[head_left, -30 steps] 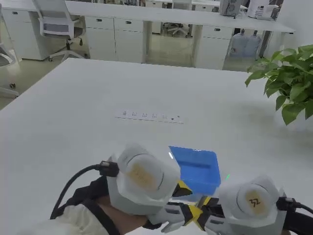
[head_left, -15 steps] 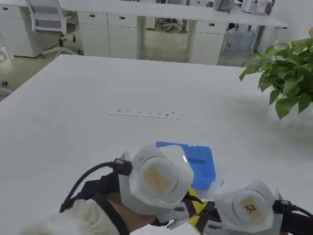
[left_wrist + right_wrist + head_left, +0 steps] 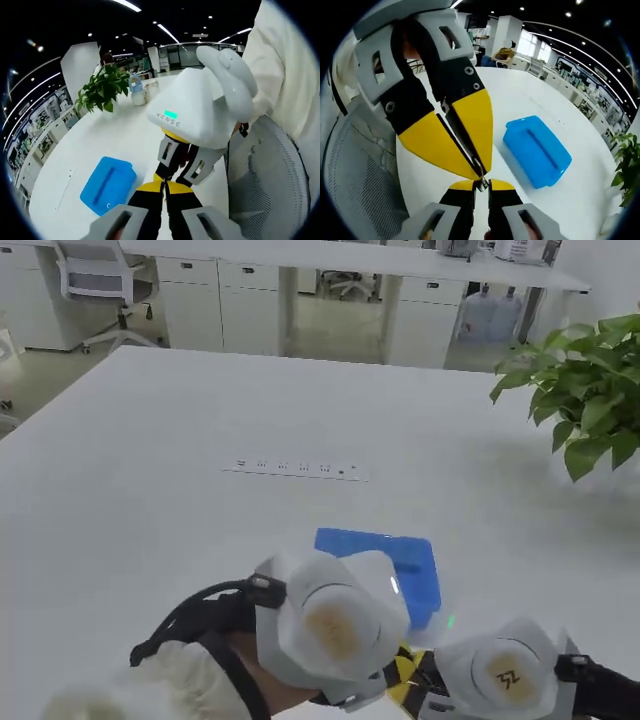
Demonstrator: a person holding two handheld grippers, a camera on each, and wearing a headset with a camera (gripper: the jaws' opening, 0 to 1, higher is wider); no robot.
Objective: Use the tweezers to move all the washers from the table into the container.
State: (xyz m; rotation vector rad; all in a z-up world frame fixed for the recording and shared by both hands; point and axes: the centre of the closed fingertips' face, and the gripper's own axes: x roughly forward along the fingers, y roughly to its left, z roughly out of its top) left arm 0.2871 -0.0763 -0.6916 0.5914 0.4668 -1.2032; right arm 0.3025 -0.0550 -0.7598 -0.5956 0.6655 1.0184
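Low centre, the blue rectangular plastic container (image 3: pixel 385 565) stands out against the plain white tabletop (image 3: pixel 150 440). At upper right is a green leafy plant (image 3: pixel 590 390). The left gripper (image 3: pixel 163 186) and right gripper (image 3: pixel 481 187) have white shells and yellow-and-black jaws.

Left hand-held gripper (image 3: pixel 163 186), right hand-held gripper (image 3: pixel 481 186) closed, tip-to-tip

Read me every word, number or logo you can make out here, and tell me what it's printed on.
"XENSE": on the white housing of the right gripper, just under a small green light, seen in the left gripper view.
Round cap, head view: an orange mark, too blurred to read.
Power strip on the table: its markings are too small to read.
Blue container: no text visible.
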